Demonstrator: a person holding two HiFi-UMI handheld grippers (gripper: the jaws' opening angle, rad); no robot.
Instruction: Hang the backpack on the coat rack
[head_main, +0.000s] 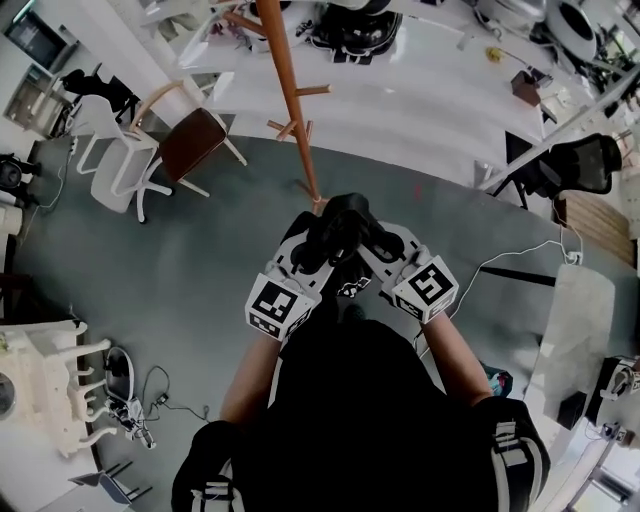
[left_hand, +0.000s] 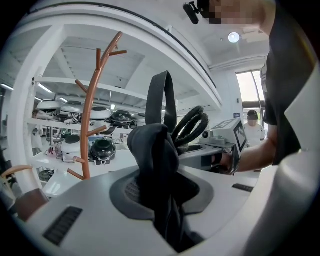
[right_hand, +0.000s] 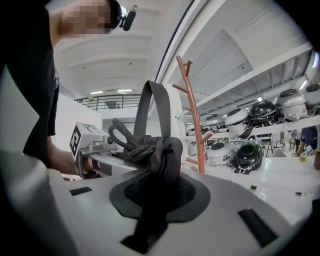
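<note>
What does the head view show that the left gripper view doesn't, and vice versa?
Only the head view: the grey floor, a brown-seated chair and a white chair. Only the left gripper view: a ceiling light and a bystander in a cap. Both: the coat rack and the black backpack, clamped in the jaws of the left gripper and right gripper.

Coat rack (head_main: 291, 100) top cut off; base behind backpack (head_main: 340, 235).

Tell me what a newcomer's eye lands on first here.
The black backpack stands out, bunched at the centre of the head view. It is clamped in the jaws of the left gripper and the right gripper, and its top loop stands upright. Just beyond it rises the orange-brown coat rack, its visible pegs bare.
</note>
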